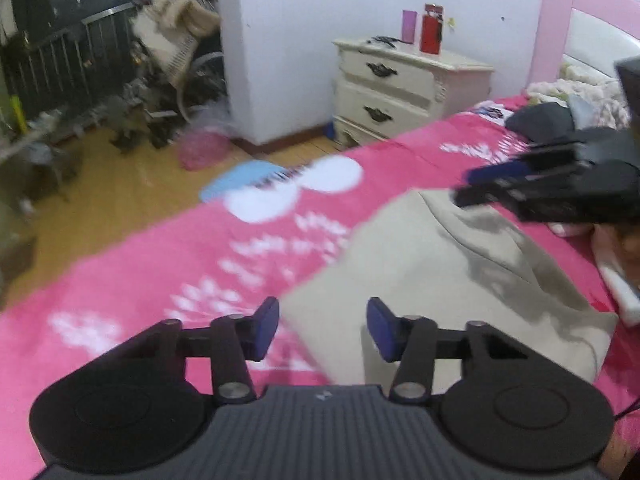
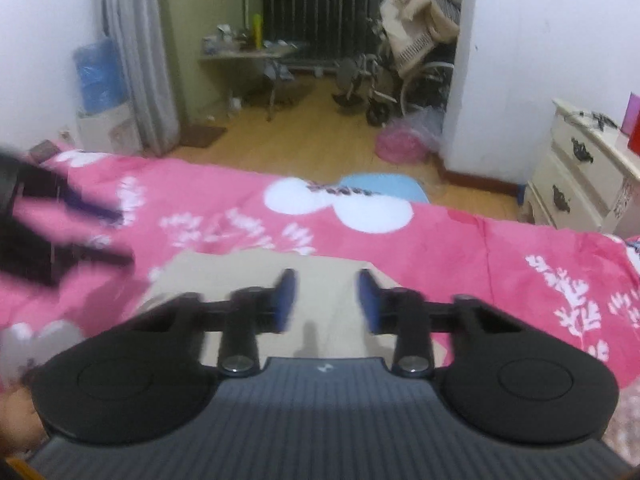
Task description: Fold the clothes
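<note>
1 beige garment (image 1: 460, 280) lies on 1 pink bedspread (image 1: 160, 280); 2 tools, left tool (image 1: 323, 328) and right tool (image 2: 327, 300), gape empty.

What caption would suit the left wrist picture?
Left gripper, jaws apart and empty, over a beige garment on a pink bedspread.

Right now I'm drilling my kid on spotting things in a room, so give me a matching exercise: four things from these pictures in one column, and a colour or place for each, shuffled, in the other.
Things:
1. garment
2. nightstand
3. bedcover
4. mat

Colour or place:
A. light blue, on the floor beside the bed
B. pink with white leaf prints
C. beige, lying on the bed
D. cream, against the white wall

Pairs: 1-C, 2-D, 3-B, 4-A
</note>
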